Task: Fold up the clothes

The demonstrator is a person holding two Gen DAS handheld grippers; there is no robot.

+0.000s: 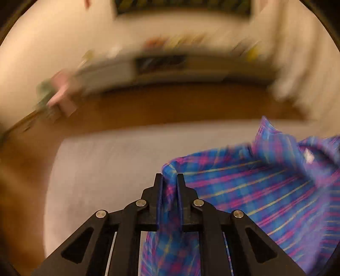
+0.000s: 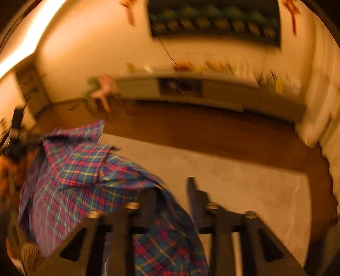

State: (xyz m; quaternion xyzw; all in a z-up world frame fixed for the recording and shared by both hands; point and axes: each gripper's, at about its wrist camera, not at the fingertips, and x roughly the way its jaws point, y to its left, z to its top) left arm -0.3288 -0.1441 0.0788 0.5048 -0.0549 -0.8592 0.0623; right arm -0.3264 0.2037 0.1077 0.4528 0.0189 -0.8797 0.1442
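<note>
A blue, pink and yellow plaid shirt (image 1: pixel 265 186) hangs lifted above a pale grey surface (image 1: pixel 106 161). My left gripper (image 1: pixel 170 176) is shut on a fold of the shirt's edge, and cloth runs down between its fingers. In the right wrist view the same shirt (image 2: pixel 85 176) drapes to the left and under my right gripper (image 2: pixel 172 184). Its jaws stand apart, with cloth lying over the left finger (image 2: pixel 146 199); the right finger (image 2: pixel 195 195) is bare. Both views are blurred by motion.
Beyond the grey surface is a brown wooden floor (image 1: pixel 170 106). A low white cabinet (image 2: pixel 201 89) with small items on top stands along the far wall. A pink and green object (image 1: pixel 61 95) sits at the far left. A dark picture (image 2: pixel 214 19) hangs above.
</note>
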